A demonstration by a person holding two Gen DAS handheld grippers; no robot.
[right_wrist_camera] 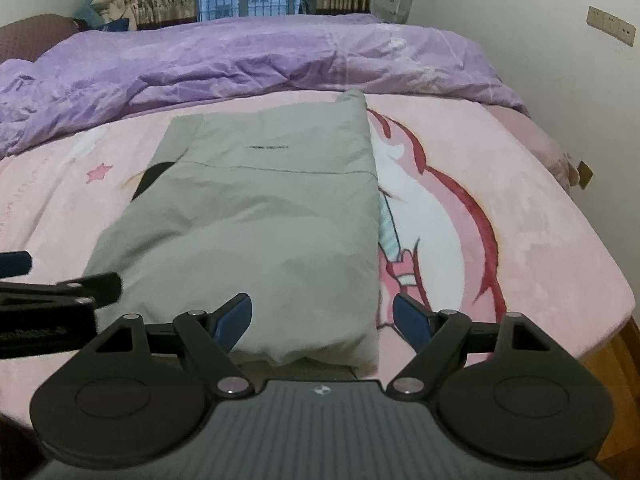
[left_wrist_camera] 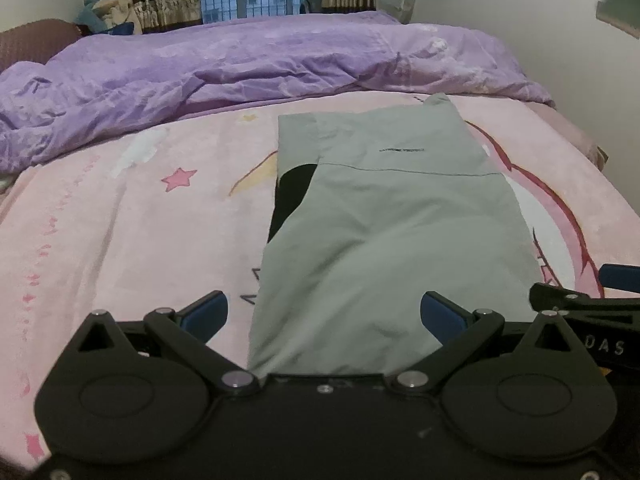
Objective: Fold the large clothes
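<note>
- The pale grey-green cotton garment [left_wrist_camera: 396, 216] lies flat on the pink printed bed blanket [left_wrist_camera: 100, 220], just in front of both tongs. Its sides are turned in, so it makes a long narrow strip, probably ready for a fold along its length.
- The left tongs [left_wrist_camera: 324, 316] stand wide, with nothing between the blue pads; the near hem of the garment is under them, and I cannot tell if they touch it.
- The right tongs [right_wrist_camera: 322, 318] are also wide and empty; the near right corner of the garment is between and below their pads.
- I judge that both tongs are free so that they can take a new hold at the near edge.
- A black lining patch [left_wrist_camera: 292, 196] shows at the left side of the garment, so this fold is not fully tidy.
- Beyond the garment, the crumpled purple quilt [left_wrist_camera: 240, 64] lies across the bed, close to the far end of the garment; it may limit the room there.
- Between the tongs and the garment nothing stands in the way.
</note>
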